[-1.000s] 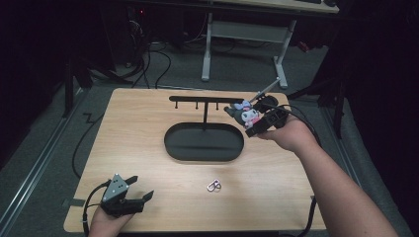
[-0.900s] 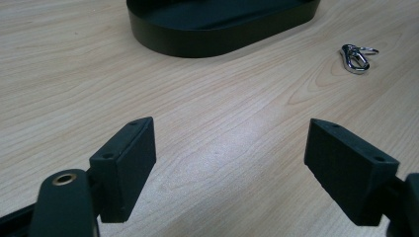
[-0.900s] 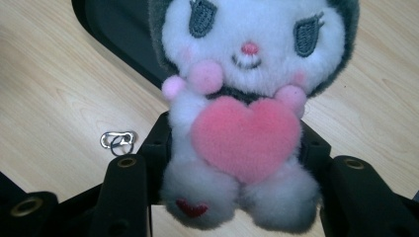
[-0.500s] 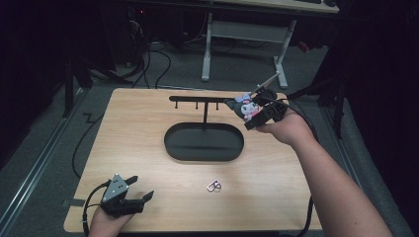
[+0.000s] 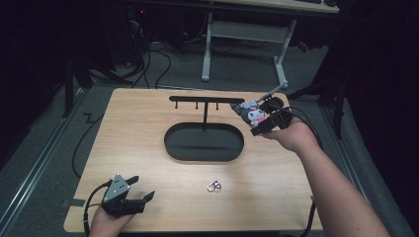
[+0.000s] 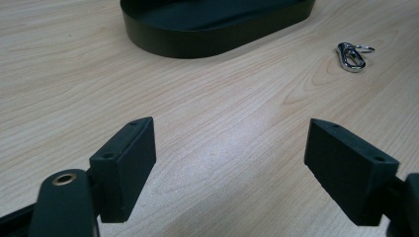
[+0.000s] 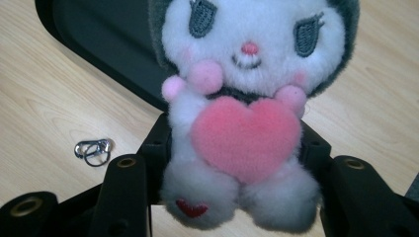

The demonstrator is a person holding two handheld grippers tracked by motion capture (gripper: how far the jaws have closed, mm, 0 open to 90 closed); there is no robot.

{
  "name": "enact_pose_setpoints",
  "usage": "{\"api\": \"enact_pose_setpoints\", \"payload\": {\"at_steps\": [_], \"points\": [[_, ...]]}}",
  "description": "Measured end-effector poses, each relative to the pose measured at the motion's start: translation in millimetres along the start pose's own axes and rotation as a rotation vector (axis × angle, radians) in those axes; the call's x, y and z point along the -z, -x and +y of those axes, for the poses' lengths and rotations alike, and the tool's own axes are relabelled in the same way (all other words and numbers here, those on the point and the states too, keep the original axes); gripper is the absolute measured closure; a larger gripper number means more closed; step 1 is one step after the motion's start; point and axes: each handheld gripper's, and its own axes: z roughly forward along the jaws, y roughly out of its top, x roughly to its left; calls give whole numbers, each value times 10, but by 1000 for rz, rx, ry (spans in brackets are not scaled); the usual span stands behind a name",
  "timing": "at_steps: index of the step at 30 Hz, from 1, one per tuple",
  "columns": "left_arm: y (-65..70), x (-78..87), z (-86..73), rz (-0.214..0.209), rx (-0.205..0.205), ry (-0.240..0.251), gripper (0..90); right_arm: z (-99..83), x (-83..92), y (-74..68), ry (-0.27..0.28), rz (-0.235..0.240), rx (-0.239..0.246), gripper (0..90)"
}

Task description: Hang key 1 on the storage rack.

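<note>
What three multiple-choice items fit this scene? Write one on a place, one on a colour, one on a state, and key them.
1. Where does the metal clasp lie?
A. on the bare table, nearer the person than the tray
B. in the tray
C. on the hook bar

2. What colour is the heart on the plush toy?
A. blue
B. pink
C. yellow

3. How is the left claw?
A. shut on the clasp
B. shut, empty
C. open, empty

Key: 1 A, it rests on wood outside the oval tray. 2 B, seen in the right gripper view. 3 C, jaws apart over table.

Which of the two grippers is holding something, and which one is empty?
The right gripper holds a white-and-grey plush toy with a pink heart. The left gripper, low over the wooden table, is open and empty.
</note>
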Motion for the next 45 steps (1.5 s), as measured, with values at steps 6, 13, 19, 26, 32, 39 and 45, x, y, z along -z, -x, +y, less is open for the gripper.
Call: {"api": "enact_pose_setpoints", "payload": {"at_steps": [6,13,19,26,32,39,45], "points": [[8,-13,1,-2,-2,-5,205,-106,-117,28,-12,4,-6,485],[17,-26,3,-8,-7,-11,206,-162,-274,26,-21,-3,-4,483],[16,-31,3,-13,-8,-15,205,-149,-461,-3,-17,-9,-2,474],[6,-33,1,-14,-7,-13,205,-114,-684,-17,-28,-8,-18,459],[7,-39,2,-17,-10,-17,205,-115,-814,-7,-33,-7,-34,448],[12,-54,9,-22,-12,-20,206,-147,-876,-1,-25,-3,-55,387],[18,-73,17,-24,-16,-20,206,-200,-814,23,9,-6,-66,350]]}}
